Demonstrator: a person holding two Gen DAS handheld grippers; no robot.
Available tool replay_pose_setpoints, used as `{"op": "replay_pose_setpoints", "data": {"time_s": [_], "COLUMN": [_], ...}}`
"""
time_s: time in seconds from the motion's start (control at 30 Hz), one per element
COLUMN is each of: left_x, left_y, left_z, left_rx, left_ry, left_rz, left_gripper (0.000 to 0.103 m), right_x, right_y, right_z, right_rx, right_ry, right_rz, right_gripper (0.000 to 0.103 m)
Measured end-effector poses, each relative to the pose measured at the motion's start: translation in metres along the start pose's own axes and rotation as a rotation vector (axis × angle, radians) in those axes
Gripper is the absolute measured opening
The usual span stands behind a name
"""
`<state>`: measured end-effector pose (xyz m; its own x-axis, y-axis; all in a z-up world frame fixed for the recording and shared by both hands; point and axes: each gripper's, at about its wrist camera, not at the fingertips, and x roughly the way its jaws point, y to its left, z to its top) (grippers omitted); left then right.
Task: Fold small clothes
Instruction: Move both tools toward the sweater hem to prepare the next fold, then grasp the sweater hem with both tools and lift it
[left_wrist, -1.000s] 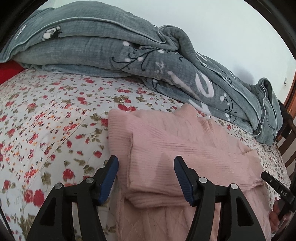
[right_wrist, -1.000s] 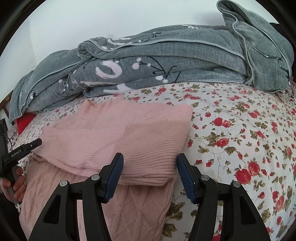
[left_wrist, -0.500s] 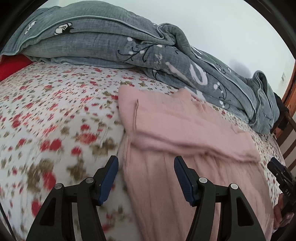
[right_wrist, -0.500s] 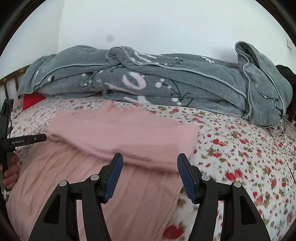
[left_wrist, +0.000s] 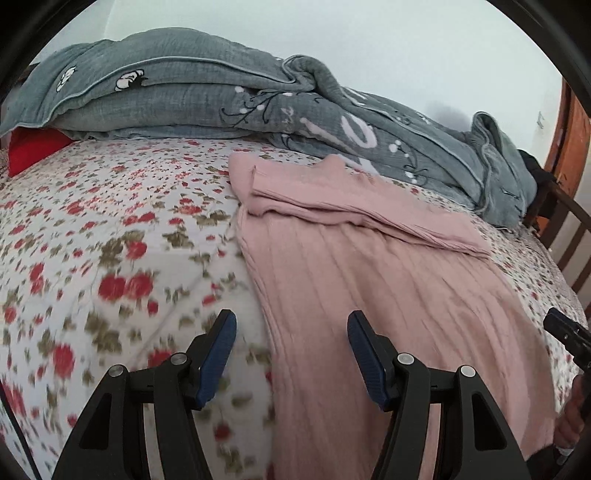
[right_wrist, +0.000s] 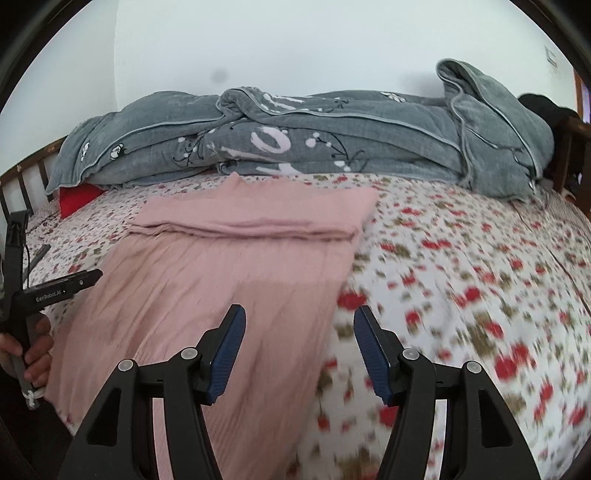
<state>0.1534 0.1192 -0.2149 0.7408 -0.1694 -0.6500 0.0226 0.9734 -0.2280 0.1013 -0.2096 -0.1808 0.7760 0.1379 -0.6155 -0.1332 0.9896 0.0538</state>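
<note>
Both grippers have drawn back toward the near edge of the bed: the left gripper (left_wrist: 291, 352) now straddles the left edge of the pink sweater (left_wrist: 369, 280), the right gripper (right_wrist: 299, 350) its right edge, each a second ago poised over the folded-down top. More of the sweater's ribbed body now shows.

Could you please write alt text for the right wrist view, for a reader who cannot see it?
A pink garment lies on a floral bedsheet, its far end folded over itself. The open, empty right gripper hovers over its near right edge. A grey quilt is bunched along the wall behind, and the left gripper shows at the left edge.
</note>
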Motion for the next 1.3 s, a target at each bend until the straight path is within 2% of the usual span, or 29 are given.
{"op": "replay_pose_setpoints", "data": {"time_s": [0.13, 0.4, 0.53, 0.63, 0.73, 0.83, 1.0, 1.07, 1.27, 1.3], "left_x": [-0.012, -0.053, -0.068, -0.074, -0.072, -0.066, -0.064, -0.065, -0.066, -0.066], "left_y": [-0.001, 0.001, -0.001, -0.006, -0.008, -0.01, 0.001, 0.004, 0.001, 0.0], "left_z": [-0.016, -0.044, -0.061, -0.071, -0.078, -0.085, -0.092, -0.093, -0.096, -0.096], "left_rx": [-0.012, -0.01, 0.029, 0.041, 0.037, 0.028, -0.023, -0.036, -0.041, -0.039], "left_ry": [0.038, 0.098, 0.117, 0.136, 0.161, 0.183, 0.194, 0.192, 0.183, 0.179], "left_rz": [-0.051, -0.076, -0.054, -0.068, -0.083, -0.054, -0.016, -0.017, -0.019, -0.016], "left_gripper": [0.061, 0.06, 0.054, 0.051, 0.051, 0.051, 0.051, 0.051, 0.051, 0.047], "right_x": [-0.026, -0.058, -0.053, -0.05, -0.047, -0.044, -0.035, -0.031, -0.024, -0.024], "right_y": [-0.005, 0.002, 0.018, 0.029, 0.037, 0.038, 0.037, 0.035, 0.03, 0.031], "right_z": [-0.016, -0.051, -0.071, -0.082, -0.085, -0.088, -0.091, -0.094, -0.098, -0.098], "right_rx": [0.025, 0.086, 0.076, 0.059, 0.039, 0.032, 0.061, 0.071, 0.125, 0.127], "right_ry": [0.034, 0.097, 0.147, 0.163, 0.165, 0.173, 0.192, 0.209, 0.228, 0.227], "right_rz": [0.021, 0.132, 0.129, 0.126, 0.116, 0.107, 0.084, 0.079, 0.106, 0.108], "right_gripper": [0.06, 0.059, 0.044, 0.035, 0.035, 0.034, 0.025, 0.02, 0.012, 0.011]}}
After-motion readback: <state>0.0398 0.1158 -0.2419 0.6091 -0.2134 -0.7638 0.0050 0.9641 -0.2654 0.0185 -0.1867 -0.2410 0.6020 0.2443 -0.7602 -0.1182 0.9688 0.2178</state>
